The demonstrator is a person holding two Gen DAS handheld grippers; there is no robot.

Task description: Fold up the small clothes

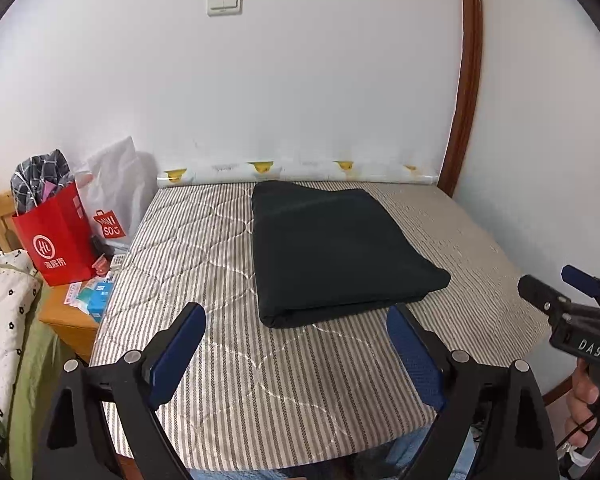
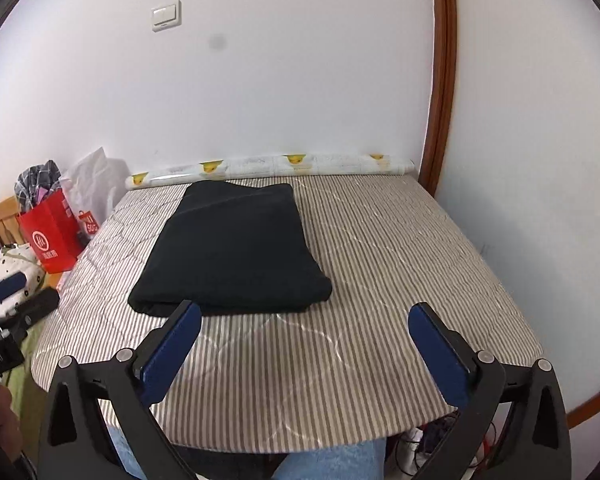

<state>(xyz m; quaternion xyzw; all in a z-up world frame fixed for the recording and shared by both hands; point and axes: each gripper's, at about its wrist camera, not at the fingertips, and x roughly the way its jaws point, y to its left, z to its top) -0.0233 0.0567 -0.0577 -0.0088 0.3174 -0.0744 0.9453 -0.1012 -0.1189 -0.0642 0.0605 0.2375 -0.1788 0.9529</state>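
Note:
A dark garment (image 1: 336, 248) lies folded into a neat rectangle on the striped quilted table cover (image 1: 204, 248). It also shows in the right wrist view (image 2: 232, 252). My left gripper (image 1: 296, 316) is open and empty, held above the table's near edge just in front of the garment. My right gripper (image 2: 304, 314) is open and empty, also just short of the garment's near edge. The right gripper shows at the right of the left wrist view (image 1: 560, 288), open. The left gripper shows at the left edge of the right wrist view (image 2: 16, 292).
A roll of patterned paper (image 2: 268, 166) lies along the wall behind the table cover (image 2: 380, 264). A red paper bag (image 1: 60, 240) and a white Miniso bag (image 1: 116, 200) stand on a wooden stand at left. A brown door frame (image 1: 466, 80) stands at right.

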